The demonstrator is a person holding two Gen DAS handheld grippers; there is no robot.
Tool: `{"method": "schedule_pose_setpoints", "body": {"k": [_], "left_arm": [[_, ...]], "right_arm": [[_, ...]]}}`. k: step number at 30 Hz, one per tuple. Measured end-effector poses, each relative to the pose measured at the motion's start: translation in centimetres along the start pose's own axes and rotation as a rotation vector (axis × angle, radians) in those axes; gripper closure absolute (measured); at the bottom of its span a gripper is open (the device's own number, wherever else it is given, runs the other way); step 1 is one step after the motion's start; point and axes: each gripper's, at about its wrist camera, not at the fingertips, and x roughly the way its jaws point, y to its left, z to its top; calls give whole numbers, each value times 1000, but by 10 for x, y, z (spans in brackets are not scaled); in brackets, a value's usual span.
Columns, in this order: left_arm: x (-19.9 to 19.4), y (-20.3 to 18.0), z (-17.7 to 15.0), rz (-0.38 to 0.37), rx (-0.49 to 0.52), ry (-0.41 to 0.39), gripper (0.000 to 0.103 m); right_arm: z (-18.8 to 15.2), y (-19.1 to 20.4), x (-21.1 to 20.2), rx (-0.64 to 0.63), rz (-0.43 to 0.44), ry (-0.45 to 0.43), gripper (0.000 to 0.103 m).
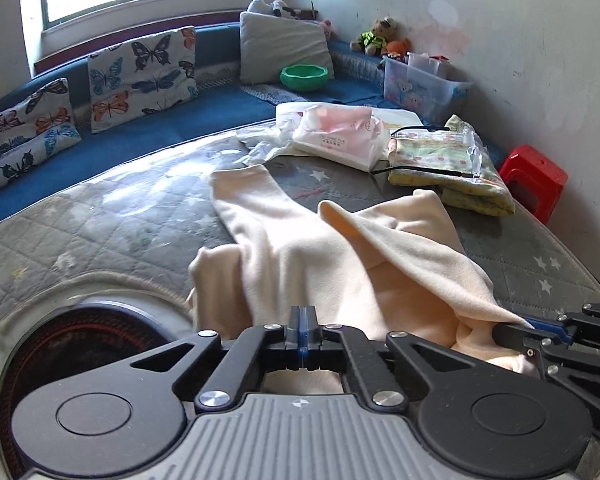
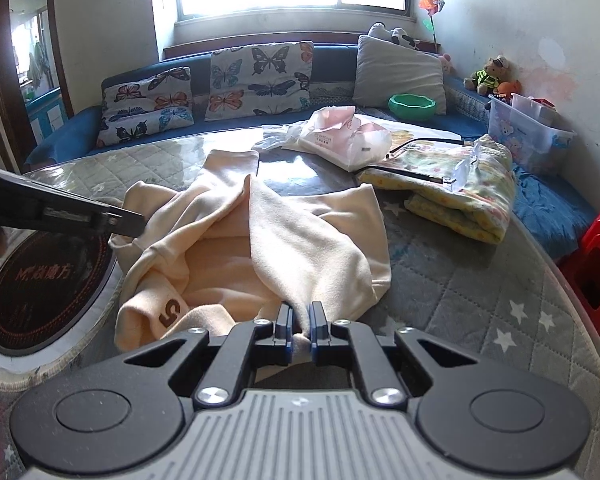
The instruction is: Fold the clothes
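Jaws of the right gripper [image 2: 301,326] are clamped on a fold of the cream fleece garment [image 2: 260,240]; the left gripper [image 1: 304,330] is pinched shut at its edge. It's spread rumpled across the grey quilted star-print tabletop [image 2: 480,292].

2 butterfly cushions [image 2: 204,86], green bowl [image 2: 412,106], red stool [image 1: 534,180], teddy bear [image 1: 380,36].
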Motion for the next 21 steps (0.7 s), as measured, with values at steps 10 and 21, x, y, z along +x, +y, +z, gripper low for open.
{"method": "schedule_pose_setpoints", "body": {"k": [10,21], "left_arm": [[-35,21,-25,13,-39,-29,103],[-39,-11,-24,-28,46,-30,58]], "right_arm": [[-16,3,-23,-15,6,-2,96],[-30,10,-37,-17,21,-1,96]]}}
